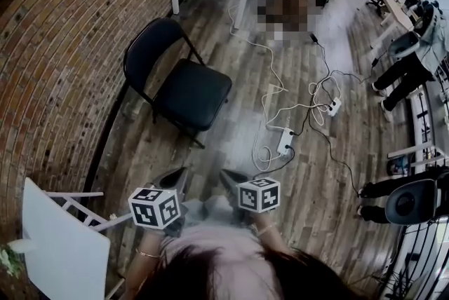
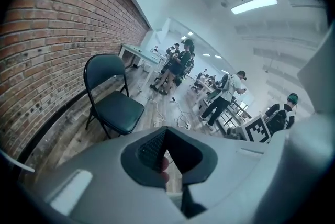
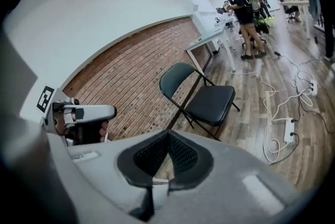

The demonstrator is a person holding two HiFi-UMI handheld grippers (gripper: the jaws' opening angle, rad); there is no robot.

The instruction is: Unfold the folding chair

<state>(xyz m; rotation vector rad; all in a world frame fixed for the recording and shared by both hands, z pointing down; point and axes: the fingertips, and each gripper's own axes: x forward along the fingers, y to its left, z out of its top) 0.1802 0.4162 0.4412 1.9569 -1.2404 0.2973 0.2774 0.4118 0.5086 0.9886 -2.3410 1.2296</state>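
Beside the brick wall [image 1: 56, 81], a folding chair [image 1: 191, 92] occupies wooden floor [image 1: 140, 151].

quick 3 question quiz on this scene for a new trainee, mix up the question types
1. True or false: the folding chair stands unfolded on the floor with its seat down.
2. Multiple choice: what is between the jaws of the left gripper? A) a chair leg B) a cable C) nothing
3. Fill in: the wall beside the chair is made of ___.

Key
1. True.
2. C. Its jaws are together with nothing between them, and the same goes for the right gripper.
3. Brick.
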